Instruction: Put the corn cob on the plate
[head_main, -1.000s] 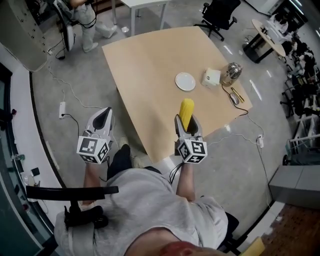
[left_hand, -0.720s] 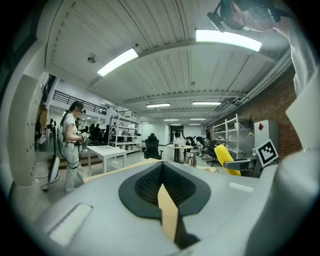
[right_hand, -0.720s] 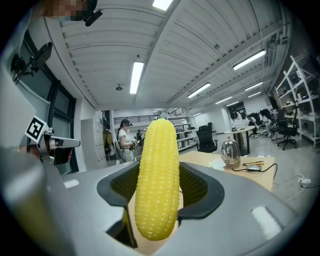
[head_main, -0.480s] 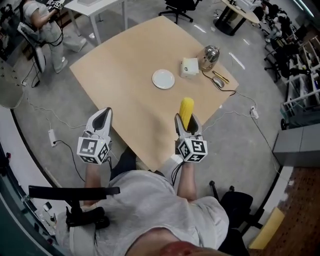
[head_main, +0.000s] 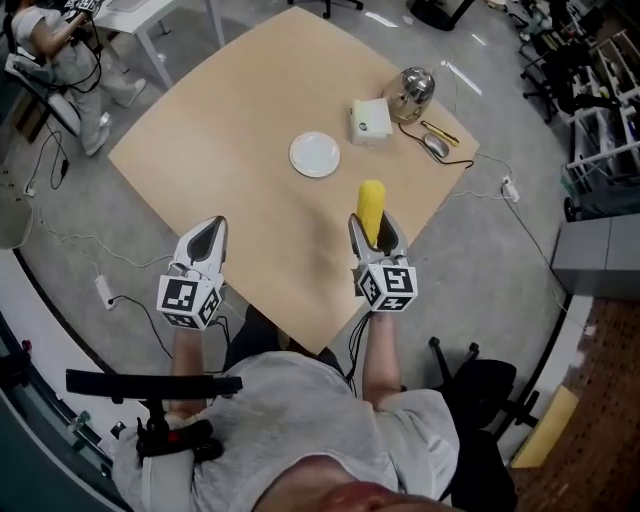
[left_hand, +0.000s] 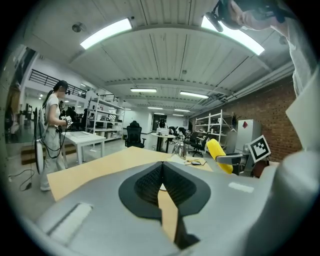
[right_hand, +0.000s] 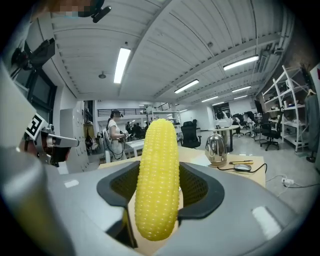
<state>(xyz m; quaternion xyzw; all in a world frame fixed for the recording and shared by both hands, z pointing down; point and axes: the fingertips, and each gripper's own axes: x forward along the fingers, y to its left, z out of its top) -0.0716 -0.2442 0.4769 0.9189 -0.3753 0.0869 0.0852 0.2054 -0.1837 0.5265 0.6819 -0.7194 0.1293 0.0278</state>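
Head view: the right gripper (head_main: 372, 228) carries a yellow corn cob (head_main: 371, 205) above the light wooden bench's (head_main: 230, 150) near right edge, well apart from the small round white plate (head_main: 315, 155) mid-bench. Left gripper view: the left gripper's (left_hand: 162, 170) jaws are closed together, empty. Right gripper view: the jaws clamp the cob's sides.

Head view high, steep down on table (head_main: 230, 150); L/R gripper views low, near-level across same table.

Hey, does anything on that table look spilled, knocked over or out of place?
Nothing stands out. The plate lies flat and empty on the table; the white box and metal kettle stand upright near one corner. The corn cob is clamped in the right gripper.
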